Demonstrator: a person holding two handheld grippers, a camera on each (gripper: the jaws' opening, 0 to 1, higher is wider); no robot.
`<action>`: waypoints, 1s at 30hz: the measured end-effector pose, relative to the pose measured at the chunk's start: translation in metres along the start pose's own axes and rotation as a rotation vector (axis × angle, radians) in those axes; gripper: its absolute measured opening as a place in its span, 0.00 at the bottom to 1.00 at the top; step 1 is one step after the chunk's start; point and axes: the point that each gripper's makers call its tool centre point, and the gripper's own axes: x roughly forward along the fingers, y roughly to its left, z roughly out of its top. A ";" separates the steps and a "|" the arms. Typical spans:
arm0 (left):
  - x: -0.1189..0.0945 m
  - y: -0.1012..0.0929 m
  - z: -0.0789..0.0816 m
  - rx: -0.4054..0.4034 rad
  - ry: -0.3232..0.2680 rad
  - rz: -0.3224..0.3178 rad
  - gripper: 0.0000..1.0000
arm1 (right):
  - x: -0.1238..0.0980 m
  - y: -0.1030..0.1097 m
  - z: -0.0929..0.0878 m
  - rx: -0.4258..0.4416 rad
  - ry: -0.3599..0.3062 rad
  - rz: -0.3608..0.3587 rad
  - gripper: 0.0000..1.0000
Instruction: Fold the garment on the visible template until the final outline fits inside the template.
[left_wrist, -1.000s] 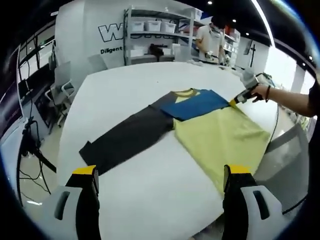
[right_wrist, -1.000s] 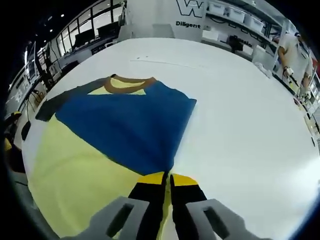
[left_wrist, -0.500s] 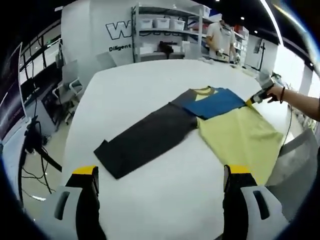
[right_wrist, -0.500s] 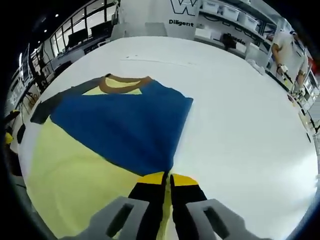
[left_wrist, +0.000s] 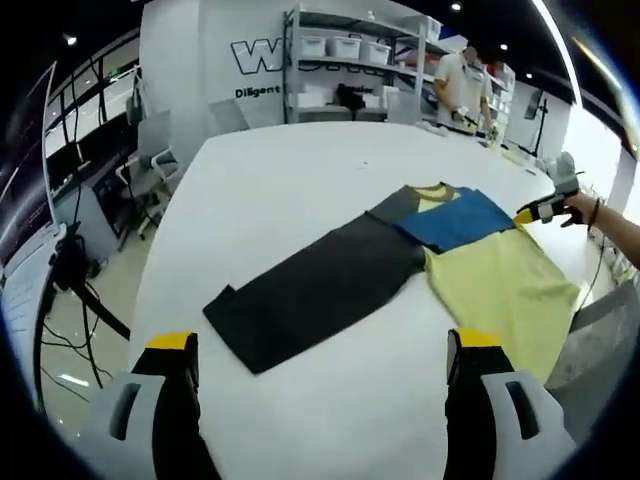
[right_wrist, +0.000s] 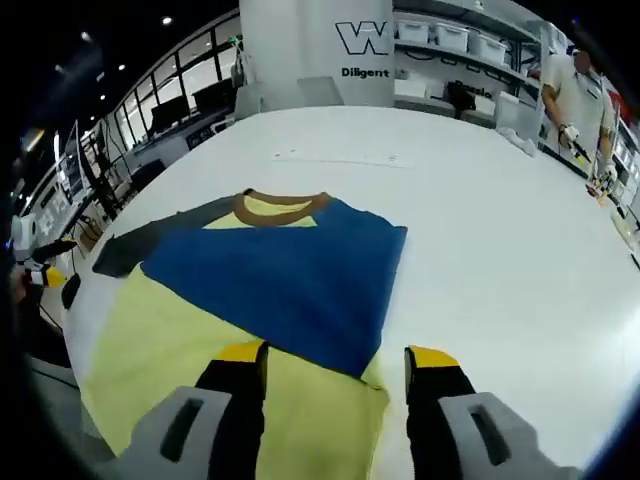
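Whereas half a second earlier the right gripper (right_wrist: 335, 362) had been clamped on the blue sleeve (right_wrist: 290, 275), its jaws were now found spread apart with the sleeve released, folded flat across the yellow body (right_wrist: 170, 345) of the shirt on the table (right_wrist: 500, 240). The left gripper (left_wrist: 320, 345) was held wide open and empty, well short of the dark sleeve (left_wrist: 320, 285), which remained unfolded. One sleeve fold was judged complete, the other outstanding.
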 end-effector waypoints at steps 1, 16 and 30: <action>0.000 0.000 0.000 -0.003 0.000 0.002 0.99 | -0.004 0.006 0.002 -0.001 -0.003 0.013 0.69; 0.008 0.023 0.001 -0.050 -0.025 0.058 0.78 | -0.049 0.063 0.022 -0.041 -0.052 0.173 0.99; 0.029 0.036 -0.010 0.019 0.000 0.071 0.44 | -0.077 0.074 0.018 -0.067 -0.085 0.191 0.98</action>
